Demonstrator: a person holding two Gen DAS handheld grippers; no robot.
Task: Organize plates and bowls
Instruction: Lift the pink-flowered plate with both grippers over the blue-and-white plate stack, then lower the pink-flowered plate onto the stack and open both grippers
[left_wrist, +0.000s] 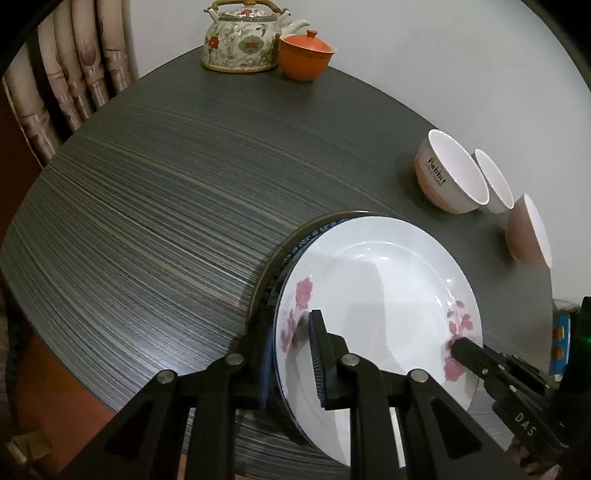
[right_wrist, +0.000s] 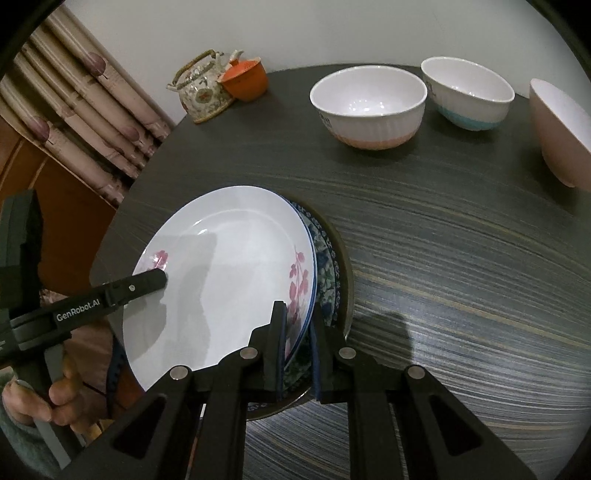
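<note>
A white plate with pink flowers (left_wrist: 376, 295) (right_wrist: 225, 273) lies tilted on top of a blue patterned plate (right_wrist: 327, 269) and a dark plate beneath, near the table's front edge. My left gripper (left_wrist: 291, 354) grips the white plate's left rim, one finger above and one below. My right gripper (right_wrist: 297, 347) grips its right rim the same way; its finger (left_wrist: 476, 356) shows in the left view, and the left gripper's finger (right_wrist: 136, 284) in the right view. Three bowls stand behind: a pink-based one (right_wrist: 369, 107) (left_wrist: 448, 173), a blue-based one (right_wrist: 467, 92) (left_wrist: 495, 182) and a pink one (right_wrist: 561, 133) (left_wrist: 528, 230).
A flowered teapot (left_wrist: 240, 37) (right_wrist: 201, 86) and an orange lidded cup (left_wrist: 306, 53) (right_wrist: 245, 79) stand at the far edge of the round dark table (left_wrist: 166, 203). A curtain (left_wrist: 74, 81) hangs at the left.
</note>
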